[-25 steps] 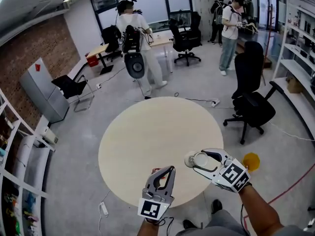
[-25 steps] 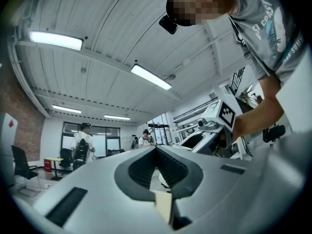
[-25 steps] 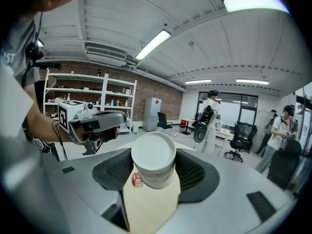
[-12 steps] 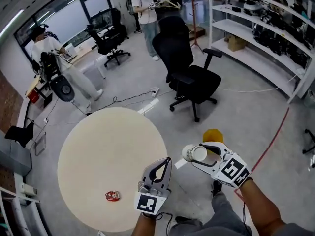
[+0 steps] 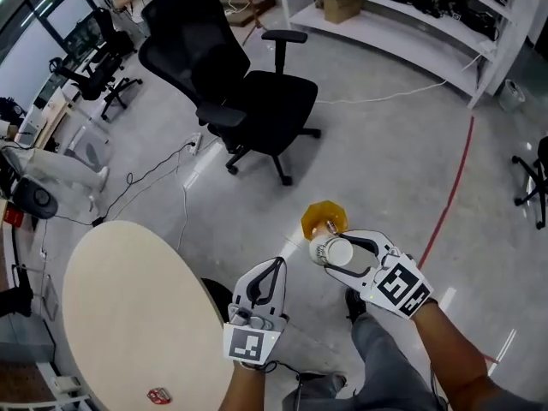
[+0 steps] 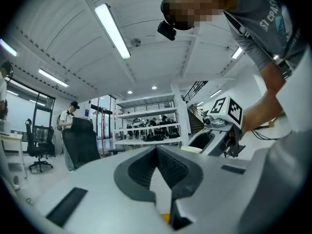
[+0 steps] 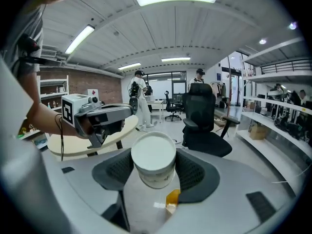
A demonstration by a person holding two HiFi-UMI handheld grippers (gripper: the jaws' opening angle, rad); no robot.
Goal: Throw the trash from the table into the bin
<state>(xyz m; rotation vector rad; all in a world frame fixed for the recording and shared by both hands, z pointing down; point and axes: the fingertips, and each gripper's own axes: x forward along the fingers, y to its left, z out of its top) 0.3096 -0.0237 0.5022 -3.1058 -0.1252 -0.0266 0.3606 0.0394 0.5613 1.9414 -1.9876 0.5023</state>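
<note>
My right gripper (image 5: pixel 332 253) is shut on a white paper cup (image 5: pixel 342 250), which lies sideways between the jaws; in the right gripper view its round white end (image 7: pixel 153 156) faces the camera. Just beyond the cup a yellow bin (image 5: pixel 324 218) stands on the floor, and it shows as a yellow sliver (image 7: pixel 171 199) under the cup. My left gripper (image 5: pixel 275 265) hangs beside the round table's edge, shut with nothing in it (image 6: pixel 157 150). A small red piece of trash (image 5: pixel 158 395) lies on the round beige table (image 5: pixel 111 306).
A black office chair (image 5: pixel 248 92) stands on the grey floor beyond the bin. White shelving (image 5: pixel 402 24) runs along the far right, with a red line (image 5: pixel 449 191) on the floor before it. Cables (image 5: pixel 163 174) trail near the table.
The view has swung right, away from the table and over the floor. Both grippers went with it, the cup still gripped. The yellow bin now sits just past the cup.
</note>
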